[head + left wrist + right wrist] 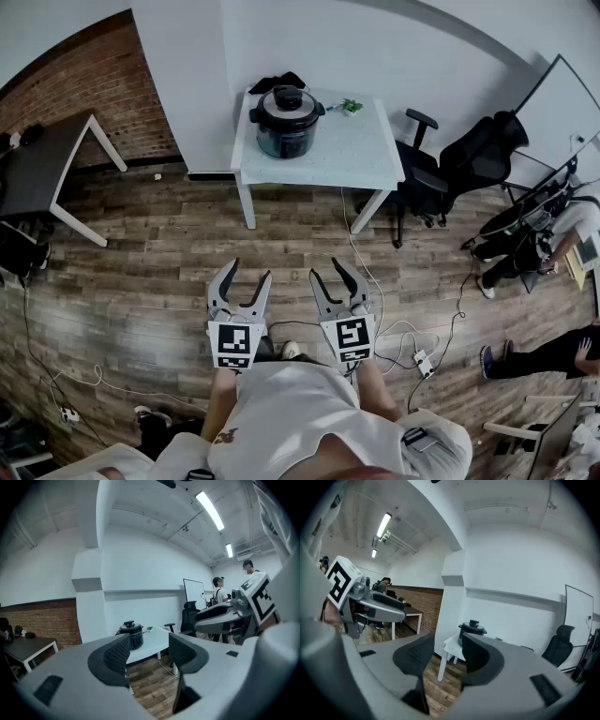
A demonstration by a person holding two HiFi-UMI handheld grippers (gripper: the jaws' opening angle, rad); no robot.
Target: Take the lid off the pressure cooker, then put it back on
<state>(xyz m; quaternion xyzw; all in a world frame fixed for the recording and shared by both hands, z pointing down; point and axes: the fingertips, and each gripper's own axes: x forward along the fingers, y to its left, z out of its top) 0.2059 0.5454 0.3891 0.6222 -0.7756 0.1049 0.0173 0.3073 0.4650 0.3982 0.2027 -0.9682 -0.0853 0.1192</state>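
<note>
A dark pressure cooker (285,122) with its black lid (287,100) on stands at the back left of a white table (347,155), well ahead of me. It also shows small in the left gripper view as the cooker (131,634) and in the right gripper view as the cooker (471,632). My left gripper (243,274) and right gripper (336,276) hang side by side over the wooden floor, far short of the table. Both are open with nothing between the jaws.
A black office chair (431,173) stands right of the table, with more chairs and a seated person (525,248) further right. A dark desk (37,169) is at the left by the brick wall. Cables and a power strip (420,361) lie on the floor.
</note>
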